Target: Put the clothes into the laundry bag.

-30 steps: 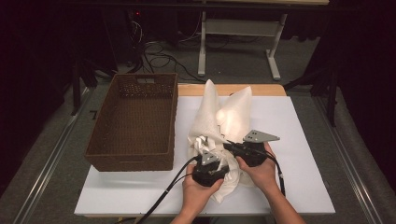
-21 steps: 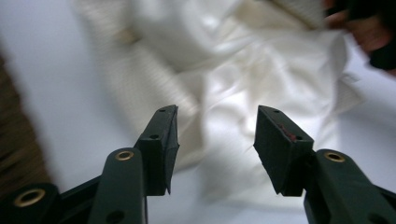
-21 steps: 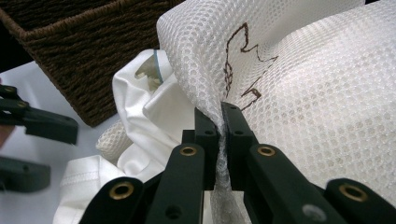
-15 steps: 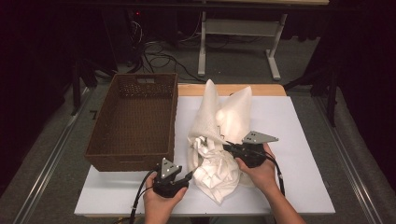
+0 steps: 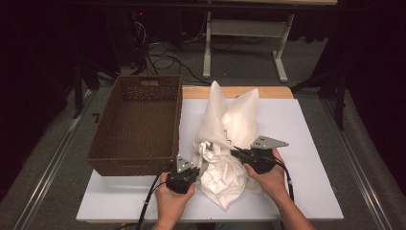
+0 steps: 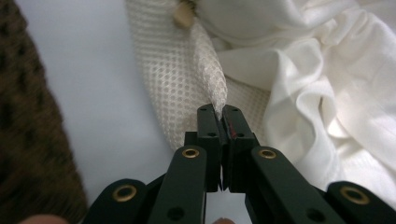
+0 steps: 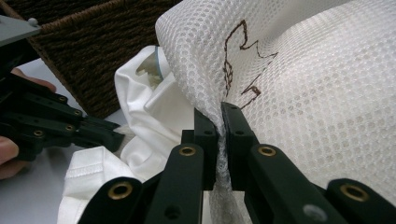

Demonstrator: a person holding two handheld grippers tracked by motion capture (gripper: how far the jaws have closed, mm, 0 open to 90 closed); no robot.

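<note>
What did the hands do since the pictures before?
The left hand-held gripper let go of the cloth, swung out left, then came back. Its jaws have just been closing and now pinch the mesh bag at its edge. The right hand-held gripper stayed shut on the bag. The basket stayed put.

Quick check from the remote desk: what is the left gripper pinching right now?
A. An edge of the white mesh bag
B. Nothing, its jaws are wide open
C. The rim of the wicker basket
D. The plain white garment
A. In the left gripper view the left gripper has its jaws shut on a fold of the mesh bag, with the white garment lying beside it and the wicker basket off to the side.
</note>
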